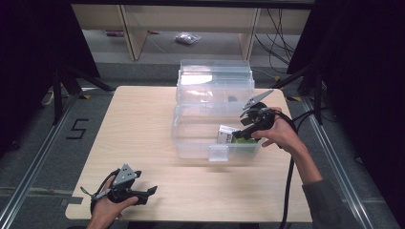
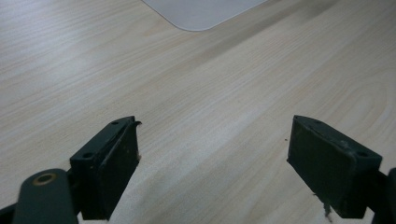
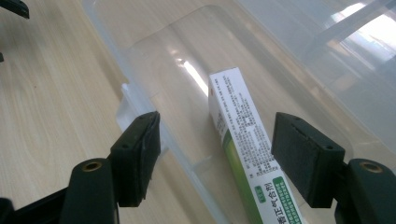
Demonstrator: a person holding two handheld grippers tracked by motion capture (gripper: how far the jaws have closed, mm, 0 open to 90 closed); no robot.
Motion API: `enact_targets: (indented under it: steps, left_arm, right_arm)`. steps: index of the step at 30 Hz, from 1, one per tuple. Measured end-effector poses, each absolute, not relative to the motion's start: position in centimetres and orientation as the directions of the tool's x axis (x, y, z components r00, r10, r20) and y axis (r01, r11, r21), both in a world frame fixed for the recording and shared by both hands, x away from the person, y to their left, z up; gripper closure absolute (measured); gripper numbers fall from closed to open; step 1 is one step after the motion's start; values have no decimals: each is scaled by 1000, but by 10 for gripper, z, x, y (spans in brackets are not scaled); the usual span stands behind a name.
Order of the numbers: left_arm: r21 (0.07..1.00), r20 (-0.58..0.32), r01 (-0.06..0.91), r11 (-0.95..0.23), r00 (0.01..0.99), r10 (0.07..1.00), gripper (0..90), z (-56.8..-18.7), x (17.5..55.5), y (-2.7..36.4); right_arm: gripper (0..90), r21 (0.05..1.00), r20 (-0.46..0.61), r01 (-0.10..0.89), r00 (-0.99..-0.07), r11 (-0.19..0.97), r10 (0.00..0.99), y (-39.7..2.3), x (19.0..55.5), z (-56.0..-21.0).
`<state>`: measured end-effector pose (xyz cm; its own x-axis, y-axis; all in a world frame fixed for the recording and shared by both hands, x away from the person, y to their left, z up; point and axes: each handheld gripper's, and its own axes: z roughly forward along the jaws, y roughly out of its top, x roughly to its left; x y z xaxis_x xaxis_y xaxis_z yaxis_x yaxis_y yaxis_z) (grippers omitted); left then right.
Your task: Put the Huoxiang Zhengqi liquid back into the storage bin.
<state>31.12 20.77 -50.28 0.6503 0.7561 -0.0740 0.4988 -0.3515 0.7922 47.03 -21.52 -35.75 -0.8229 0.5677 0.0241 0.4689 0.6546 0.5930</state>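
Observation:
A clear plastic bin (image 1: 191,143) stands open on the right half of the wooden table (image 1: 143,119), its lid (image 1: 215,78) folded back behind it. Inside, near the front right, lies a white and green carton (image 1: 225,134). My right gripper (image 1: 240,135) hovers over the bin's right side and points down-left at that carton. In the right gripper view the jaws (image 3: 215,121) stand open, and the carton (image 3: 243,135) lies on the bin floor (image 3: 154,51) between them, nearer the right pad, untouched. My left gripper (image 1: 149,192) rests at the table's front left, open (image 2: 212,140) over bare wood.
A latch tab (image 1: 218,152) sticks out of the bin's front wall. A pale rounded corner of the bin (image 2: 201,11) lies ahead of the left gripper. Black stand legs (image 1: 71,81) flank the table's far corners, and wooden shelving (image 1: 133,28) stands on the floor beyond.

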Motion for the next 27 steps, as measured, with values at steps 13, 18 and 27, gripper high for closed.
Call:
enact_targets:
  steps: [13, 18, 27]
  left_arm:
    - [793, -77, 498, -350, 652, 754, 157, -503, 311, 208]
    - [797, -84, 499, -340, 649, 756, 157, -503, 311, 207]
    - [797, -82, 498, -342, 650, 755, 157, -503, 311, 207]
  right_arm:
    - [312, 623, 47, 486, -806, 614, 590, -215, 458, -360]
    - [277, 630, 45, 472, -815, 616, 578, -214, 452, -361]
    - [246, 649, 64, 493, -795, 580, 603, -211, 438, -364]
